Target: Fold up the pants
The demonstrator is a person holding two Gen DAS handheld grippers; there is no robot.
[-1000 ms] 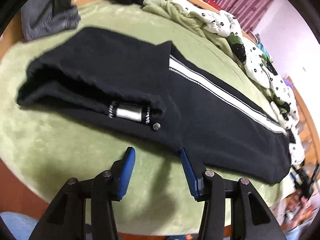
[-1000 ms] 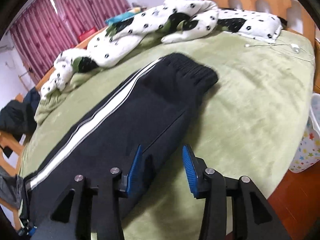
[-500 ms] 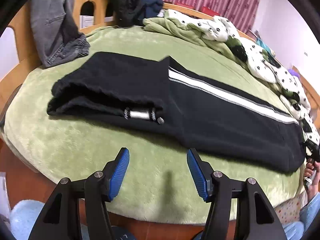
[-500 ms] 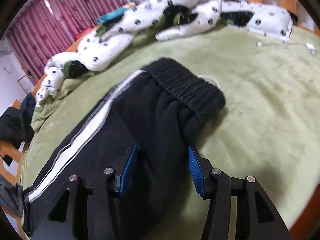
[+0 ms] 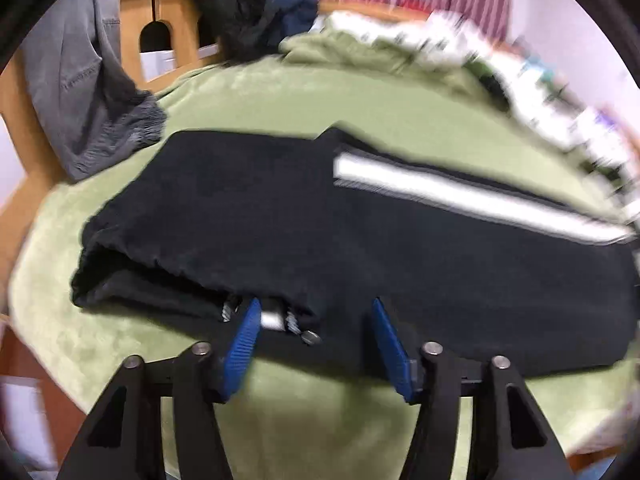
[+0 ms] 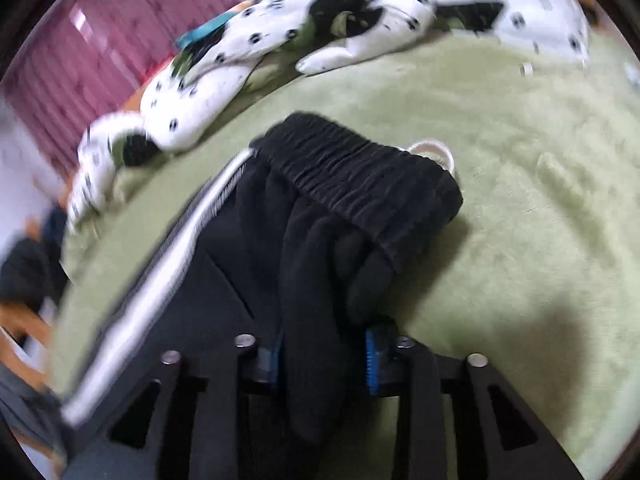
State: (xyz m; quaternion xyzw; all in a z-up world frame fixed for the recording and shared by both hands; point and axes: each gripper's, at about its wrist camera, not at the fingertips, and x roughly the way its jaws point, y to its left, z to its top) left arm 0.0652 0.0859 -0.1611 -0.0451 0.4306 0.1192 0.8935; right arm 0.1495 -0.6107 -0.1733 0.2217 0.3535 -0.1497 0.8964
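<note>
The black pants (image 5: 320,240) lie lengthwise on the green blanket (image 5: 300,104). The right gripper (image 6: 324,356), just closing, pinches a thick bunch below the waistband; the left gripper (image 5: 316,340), narrowing, straddles the cuff, pads clear. Lifted unevenly, the fold could skew.

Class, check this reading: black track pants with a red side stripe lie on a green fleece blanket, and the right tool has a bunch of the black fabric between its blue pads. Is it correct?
One detail is wrong: the side stripe on the black track pants is white, not red, as the left wrist view shows. The green fleece blanket and the right tool, closed on a bunch of black fabric, stand as stated.
</note>
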